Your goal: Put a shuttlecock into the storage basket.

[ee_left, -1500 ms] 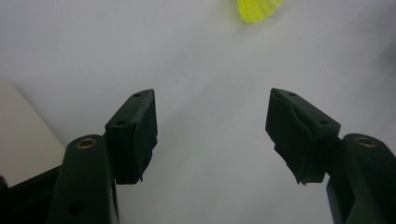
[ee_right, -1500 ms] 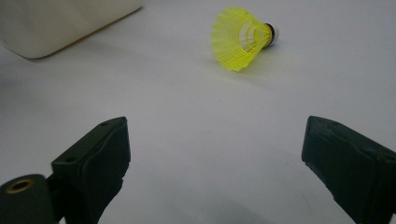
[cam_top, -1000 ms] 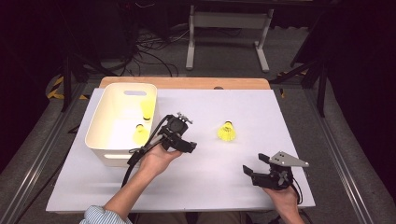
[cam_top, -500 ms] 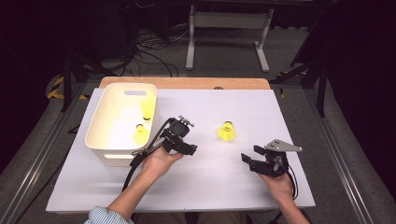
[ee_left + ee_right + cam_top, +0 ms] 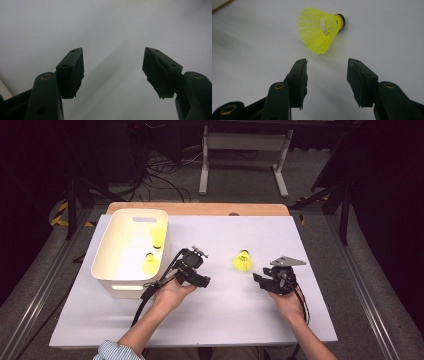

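A yellow shuttlecock (image 5: 242, 261) (image 5: 322, 29) lies on its side on the white table (image 5: 220, 315), right of centre. My right gripper (image 5: 256, 278) (image 5: 327, 75) sits just short of it, jaws aimed at its skirt; they have just been closing, stand open, and nothing is between them. My left gripper (image 5: 204, 281) (image 5: 113, 70) rests in the hand beside the white bin (image 5: 111, 281), open over bare table. Two more yellow shuttlecocks (image 5: 150, 264) lie inside the bin.
The bin stands at the table's left. A wooden board edge (image 5: 200, 208) runs along the table's far side. Cables (image 5: 155, 175) and a metal stand (image 5: 240, 150) lie on the floor beyond.
My right gripper has moved left and a little away from the person, up to the loose shuttlecock, and its jaws have narrowed. The left gripper has stayed put.
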`<state>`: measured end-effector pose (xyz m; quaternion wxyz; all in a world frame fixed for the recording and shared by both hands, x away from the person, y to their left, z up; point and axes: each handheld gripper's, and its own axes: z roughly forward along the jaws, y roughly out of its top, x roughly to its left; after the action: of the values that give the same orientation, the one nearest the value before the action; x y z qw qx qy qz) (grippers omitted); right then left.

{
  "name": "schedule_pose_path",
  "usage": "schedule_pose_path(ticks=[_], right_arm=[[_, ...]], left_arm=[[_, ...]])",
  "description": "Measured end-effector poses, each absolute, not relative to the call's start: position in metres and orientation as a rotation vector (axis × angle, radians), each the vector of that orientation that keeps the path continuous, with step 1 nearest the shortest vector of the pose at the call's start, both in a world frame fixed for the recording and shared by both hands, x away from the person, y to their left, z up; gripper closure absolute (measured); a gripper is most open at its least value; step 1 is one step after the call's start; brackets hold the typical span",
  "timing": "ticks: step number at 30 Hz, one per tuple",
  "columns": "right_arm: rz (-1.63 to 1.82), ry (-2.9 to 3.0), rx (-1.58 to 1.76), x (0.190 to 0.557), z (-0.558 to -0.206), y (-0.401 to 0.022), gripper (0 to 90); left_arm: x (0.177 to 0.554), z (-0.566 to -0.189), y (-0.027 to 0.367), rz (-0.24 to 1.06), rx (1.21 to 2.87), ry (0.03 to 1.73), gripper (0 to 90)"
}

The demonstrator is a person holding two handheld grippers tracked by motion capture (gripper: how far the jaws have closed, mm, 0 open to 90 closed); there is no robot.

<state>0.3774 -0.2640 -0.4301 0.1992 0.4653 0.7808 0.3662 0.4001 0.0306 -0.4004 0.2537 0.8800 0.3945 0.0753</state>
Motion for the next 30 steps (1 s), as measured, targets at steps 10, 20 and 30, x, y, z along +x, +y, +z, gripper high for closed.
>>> schedule_pose_path(ticks=[10,20,30], right_arm=[[0.964,2.205,1.332,0.402,-0.429,-0.252,59.4],[0.926,2.194,1.373,0.421,-0.430,-0.244,62.4],[0.896,2.184,1.419,0.430,-0.437,-0.240,70.7]], left_arm=[[0.402,-0.403,0.029,0.210,2.387,1.078,34.2],[0.403,-0.407,0.030,0.211,2.391,1.084,33.2],[0.403,-0.410,0.032,0.198,2.396,1.091,32.7]])
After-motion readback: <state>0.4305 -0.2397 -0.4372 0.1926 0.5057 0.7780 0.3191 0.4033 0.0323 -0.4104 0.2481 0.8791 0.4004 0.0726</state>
